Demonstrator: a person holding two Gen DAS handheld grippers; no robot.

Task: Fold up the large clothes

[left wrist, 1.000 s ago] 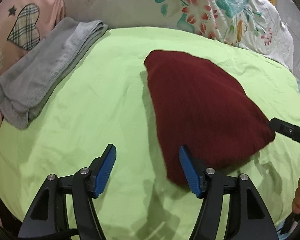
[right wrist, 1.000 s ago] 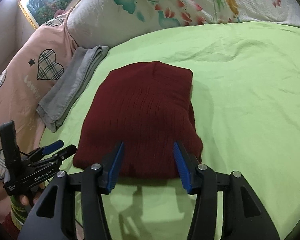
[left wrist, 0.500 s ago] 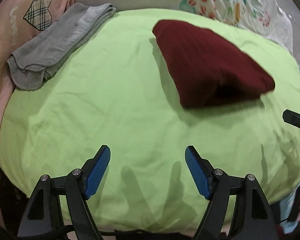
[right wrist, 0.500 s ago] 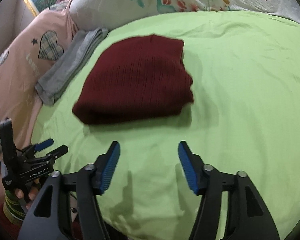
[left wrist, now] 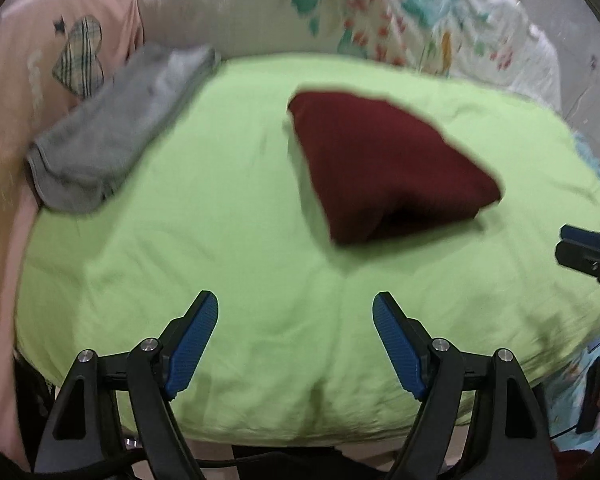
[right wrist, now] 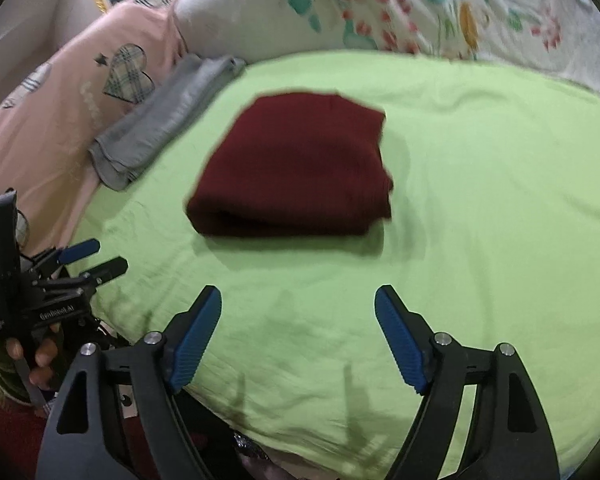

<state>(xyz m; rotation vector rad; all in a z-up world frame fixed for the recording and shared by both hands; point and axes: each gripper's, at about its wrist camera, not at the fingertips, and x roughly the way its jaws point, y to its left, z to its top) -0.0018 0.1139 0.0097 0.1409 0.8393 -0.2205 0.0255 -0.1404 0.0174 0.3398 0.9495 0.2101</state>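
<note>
Folded maroon sweater [left wrist: 384, 160]: I see it lying mid-sheet [left wrist: 220, 240], clear of both tongs. Left gripper [left wrist: 295, 312]: my jaws are opening, only bare sheet between them. Right gripper [right wrist: 298, 306]: my jaws are opening too, holding no cloth. Grey folded garment [left wrist: 116, 136]: at the sheet's far left edge, against the pink pillow [left wrist: 28, 60]. Floral pillow [left wrist: 340, 12]: behind the sweater.

Matt ribbed-knit maroon sweater [right wrist: 296, 164], cloth sheet [right wrist: 480, 200]
</note>
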